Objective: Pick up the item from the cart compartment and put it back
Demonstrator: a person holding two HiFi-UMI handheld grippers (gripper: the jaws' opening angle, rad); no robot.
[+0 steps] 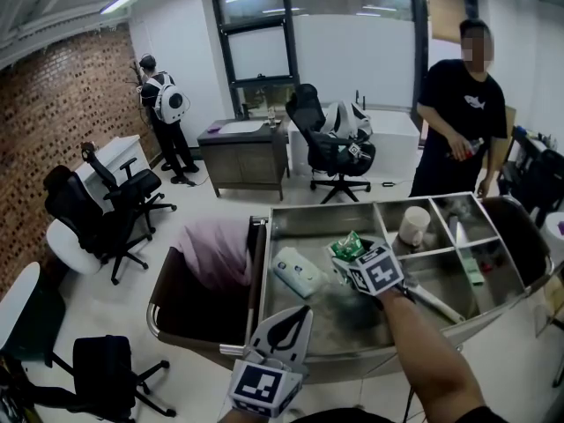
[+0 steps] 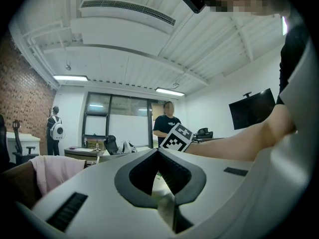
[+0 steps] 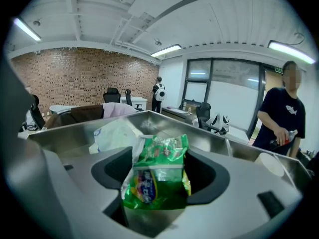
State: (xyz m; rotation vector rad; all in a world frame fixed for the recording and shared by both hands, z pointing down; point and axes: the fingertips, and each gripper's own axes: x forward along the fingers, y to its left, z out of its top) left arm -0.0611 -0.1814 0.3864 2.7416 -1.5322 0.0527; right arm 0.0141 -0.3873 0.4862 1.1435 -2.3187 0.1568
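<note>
A green snack packet [image 1: 348, 247] [image 3: 157, 176] stands upright between the jaws of my right gripper [image 1: 346, 258] [image 3: 162, 152]. The jaws stand wide, with a gap on each side of the packet, so the pads do not press on it. This gripper reaches low into the big steel compartment of the cart [image 1: 317, 214]. My left gripper [image 1: 298, 314] [image 2: 158, 152] hangs at the cart's near edge, pointing level, its fingertips meeting with nothing between them.
A white soft pack [image 1: 300, 271] [image 3: 112, 133] lies in the big compartment left of the packet. Smaller compartments at the right hold a white cup [image 1: 414, 226] and slim items [image 1: 471, 263]. A pink cloth [image 1: 216, 249] lies in the brown bin. A person in black [image 1: 463, 113] stands behind the cart.
</note>
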